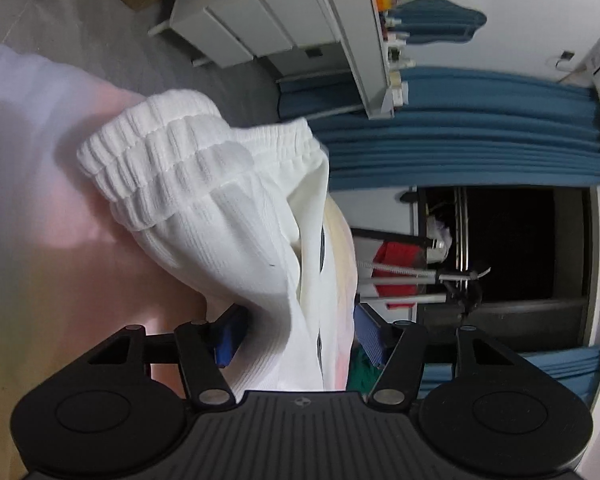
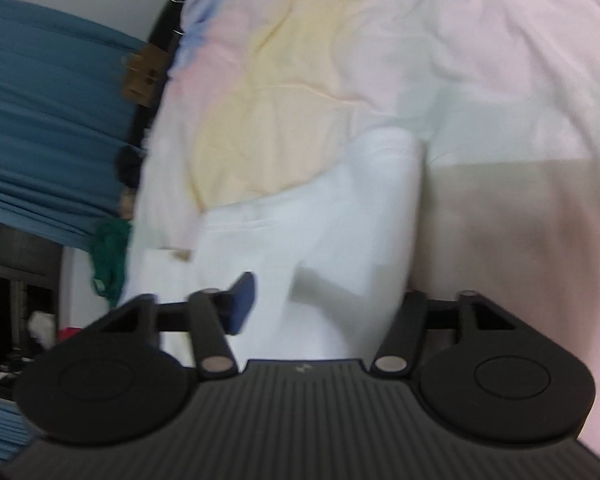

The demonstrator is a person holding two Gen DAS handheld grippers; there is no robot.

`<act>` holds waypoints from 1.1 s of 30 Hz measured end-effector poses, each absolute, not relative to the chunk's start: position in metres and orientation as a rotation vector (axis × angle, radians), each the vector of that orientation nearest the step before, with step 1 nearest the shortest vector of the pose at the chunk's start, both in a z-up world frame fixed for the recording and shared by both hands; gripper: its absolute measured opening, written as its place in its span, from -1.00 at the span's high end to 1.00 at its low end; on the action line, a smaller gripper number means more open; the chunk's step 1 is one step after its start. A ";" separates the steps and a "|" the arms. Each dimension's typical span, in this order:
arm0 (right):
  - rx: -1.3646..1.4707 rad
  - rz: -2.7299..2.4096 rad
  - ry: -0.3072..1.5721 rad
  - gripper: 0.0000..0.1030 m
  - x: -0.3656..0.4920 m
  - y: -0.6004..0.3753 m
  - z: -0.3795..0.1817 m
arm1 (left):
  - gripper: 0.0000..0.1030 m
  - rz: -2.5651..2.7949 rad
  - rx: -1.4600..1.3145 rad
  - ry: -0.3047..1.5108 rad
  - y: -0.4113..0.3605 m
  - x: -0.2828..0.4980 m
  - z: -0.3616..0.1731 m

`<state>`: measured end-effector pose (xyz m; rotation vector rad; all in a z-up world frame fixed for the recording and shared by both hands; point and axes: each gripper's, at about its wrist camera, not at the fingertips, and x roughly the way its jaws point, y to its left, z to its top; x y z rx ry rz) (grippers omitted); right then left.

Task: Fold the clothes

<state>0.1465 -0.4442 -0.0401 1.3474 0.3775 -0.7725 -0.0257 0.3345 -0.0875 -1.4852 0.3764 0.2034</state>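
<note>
The left gripper (image 1: 296,336) is straddling a bunched white garment (image 1: 204,184), its ribbed waistband doubled over above the blue pads (image 1: 228,336); cloth is filling the gap between them, but whether the pads are pressing it I cannot tell, since the right-hand pad is half hidden by the fabric. The right gripper (image 2: 320,300) is hanging over the same garment where it is lying flat on the pastel bed (image 2: 500,60); only one pad shows, the other being lost behind white cloth, so whether it is pinching is likewise unclear. The risk, as I judge it, is a partial bite: if either gripper is catching only the top layer, the bundle may be sliding apart when lifted and the fold coming out crooked; the right one could also be snagging the bedsheet beneath. The left view is giving the waistband's texture and the room beyond, with blue curtains (image 1: 460,128) and a white cabinet (image 1: 260,20). The right view, blurred, is showing the garment's spread on the bed.
</note>
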 end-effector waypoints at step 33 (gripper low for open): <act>1.025 -0.623 0.183 0.90 0.174 -0.422 0.064 | 0.89 0.171 -1.144 0.415 0.341 0.036 0.016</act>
